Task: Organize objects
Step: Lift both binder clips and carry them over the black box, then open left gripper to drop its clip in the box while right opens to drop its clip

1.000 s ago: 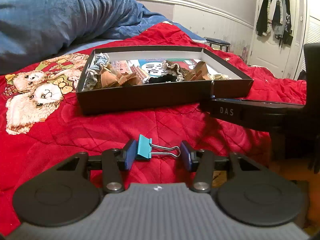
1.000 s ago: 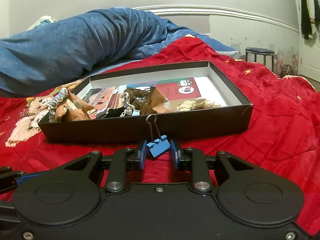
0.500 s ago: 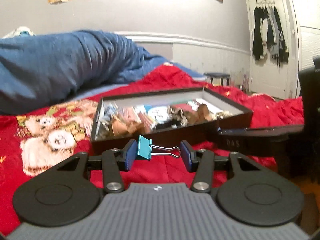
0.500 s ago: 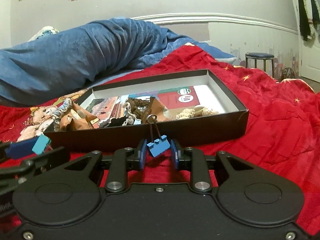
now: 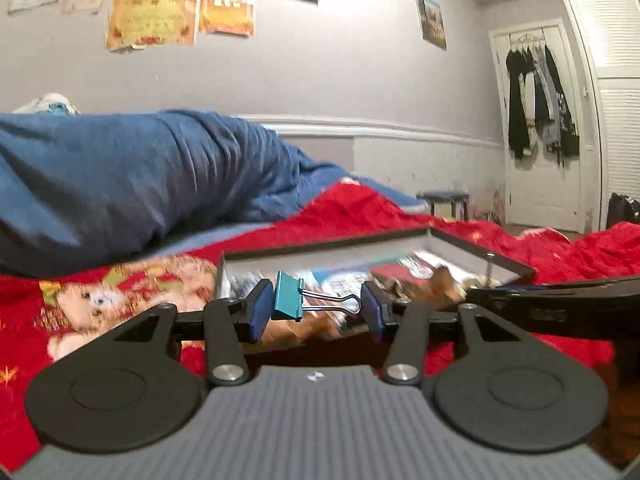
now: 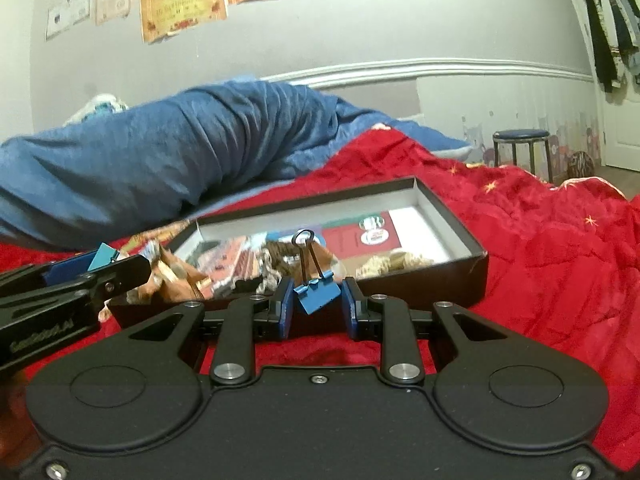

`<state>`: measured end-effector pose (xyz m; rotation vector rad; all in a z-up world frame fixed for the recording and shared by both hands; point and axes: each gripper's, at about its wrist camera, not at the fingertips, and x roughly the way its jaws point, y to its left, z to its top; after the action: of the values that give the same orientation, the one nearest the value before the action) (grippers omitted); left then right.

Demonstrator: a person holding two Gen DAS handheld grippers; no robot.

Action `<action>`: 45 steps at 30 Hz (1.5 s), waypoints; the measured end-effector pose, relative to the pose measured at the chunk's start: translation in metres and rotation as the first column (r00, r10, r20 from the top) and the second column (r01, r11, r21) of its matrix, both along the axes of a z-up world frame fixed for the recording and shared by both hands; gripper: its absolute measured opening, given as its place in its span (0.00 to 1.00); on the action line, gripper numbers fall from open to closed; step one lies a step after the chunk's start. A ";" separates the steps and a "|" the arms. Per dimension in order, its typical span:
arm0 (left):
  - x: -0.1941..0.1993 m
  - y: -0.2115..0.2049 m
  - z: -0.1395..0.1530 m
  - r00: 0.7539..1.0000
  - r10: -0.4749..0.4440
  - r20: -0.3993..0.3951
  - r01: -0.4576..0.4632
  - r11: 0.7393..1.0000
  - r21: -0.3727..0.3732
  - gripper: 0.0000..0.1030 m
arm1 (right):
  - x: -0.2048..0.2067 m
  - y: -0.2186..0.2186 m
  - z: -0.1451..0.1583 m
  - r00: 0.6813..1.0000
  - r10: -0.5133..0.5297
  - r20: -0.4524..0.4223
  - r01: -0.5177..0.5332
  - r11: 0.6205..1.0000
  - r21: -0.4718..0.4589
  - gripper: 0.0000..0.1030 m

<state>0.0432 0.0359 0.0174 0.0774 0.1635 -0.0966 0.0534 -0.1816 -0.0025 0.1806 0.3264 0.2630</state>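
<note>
While left gripper point(image 5: 316, 311) fingers clamp teal clip point(image 5: 289, 296), right gripper point(image 6: 316, 307) fingers clamp blue clip point(image 6: 318, 295); side lettering illegible.

Each black hand-held gripper point(image 6: 316, 304) has blue pads point(image 5: 259, 314) and silver screws.

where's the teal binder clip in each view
Left wrist: the teal binder clip sits lower centre, lying sideways between the left gripper's fingers, body against the left pad.
Right wrist: it shows at the left edge, at the tip of the left gripper.
Shared landmark: the black box on the red quilt.
</note>
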 end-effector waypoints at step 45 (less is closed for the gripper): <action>0.036 0.032 -0.003 0.996 -0.048 0.072 0.049 0.999 -0.013 0.52 | 0.046 -0.026 -0.004 0.995 -0.089 0.040 0.083 0.987 0.134 0.24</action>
<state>0.0791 0.0677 0.0146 0.0695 0.0893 -0.1435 0.0995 -0.2071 -0.0063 0.3184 0.2553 0.2027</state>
